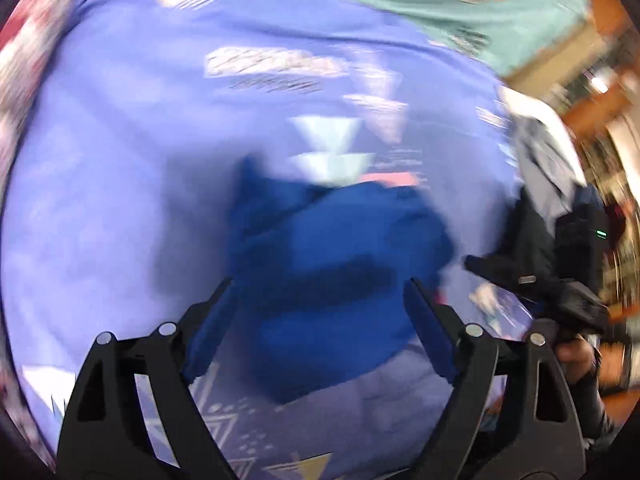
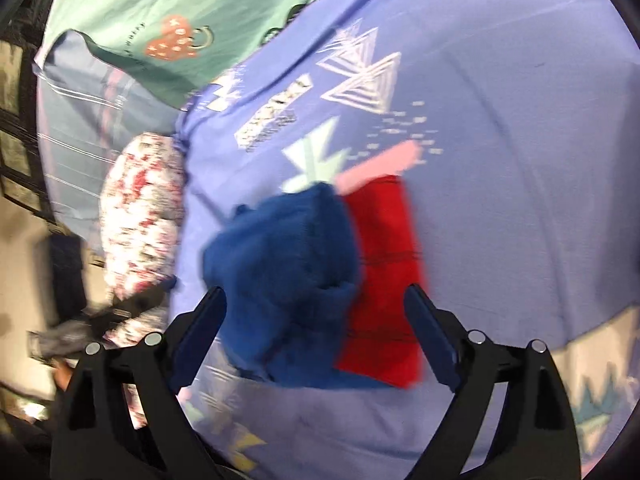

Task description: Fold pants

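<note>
Lying in a soft lump on the bed (image 2: 500,120), the pants (image 2: 280,280) look light and floppy. Both grippers, left (image 1: 320,320) and right (image 2: 316,332), gape wide, holding nothing. Best to pinch an edge.

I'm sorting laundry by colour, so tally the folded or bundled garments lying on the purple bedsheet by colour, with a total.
Blue garments: 1, the blue bundle
Red garments: 1, the red folded piece, partly under the blue one
Total: 2

Both lie on the purple bedsheet.
</note>
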{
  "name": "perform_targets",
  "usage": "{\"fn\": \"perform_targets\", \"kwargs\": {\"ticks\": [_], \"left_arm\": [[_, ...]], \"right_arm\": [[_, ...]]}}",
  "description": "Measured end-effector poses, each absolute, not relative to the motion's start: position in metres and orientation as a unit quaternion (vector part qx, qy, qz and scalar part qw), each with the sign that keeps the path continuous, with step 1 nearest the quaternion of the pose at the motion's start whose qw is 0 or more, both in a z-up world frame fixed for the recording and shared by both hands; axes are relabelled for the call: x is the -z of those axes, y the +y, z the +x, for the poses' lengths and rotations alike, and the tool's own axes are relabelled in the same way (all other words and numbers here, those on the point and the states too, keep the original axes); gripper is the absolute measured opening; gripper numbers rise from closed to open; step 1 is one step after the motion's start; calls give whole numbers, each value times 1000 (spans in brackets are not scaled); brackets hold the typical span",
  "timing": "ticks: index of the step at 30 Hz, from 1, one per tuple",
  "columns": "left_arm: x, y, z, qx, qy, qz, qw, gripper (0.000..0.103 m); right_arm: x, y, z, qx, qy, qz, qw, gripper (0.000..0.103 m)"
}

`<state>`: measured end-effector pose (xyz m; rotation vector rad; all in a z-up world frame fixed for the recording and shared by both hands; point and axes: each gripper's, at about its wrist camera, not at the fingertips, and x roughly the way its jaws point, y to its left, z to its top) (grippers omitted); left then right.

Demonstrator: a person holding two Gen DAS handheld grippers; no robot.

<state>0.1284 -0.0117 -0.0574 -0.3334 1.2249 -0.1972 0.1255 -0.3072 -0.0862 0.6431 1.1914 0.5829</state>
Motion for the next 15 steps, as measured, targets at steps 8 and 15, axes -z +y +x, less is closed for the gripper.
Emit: {"fn": "perform_targets", "kwargs": {"ticks": [8, 15], "left_arm": [[94, 46, 104, 10, 598, -224, 769, 86], [92, 60, 105, -3, 594, -230, 771, 86]], "right_arm": [[115, -258, 150, -241, 605, 250, 716, 78], [65, -247, 133, -316, 552, 222, 739, 23]]}}
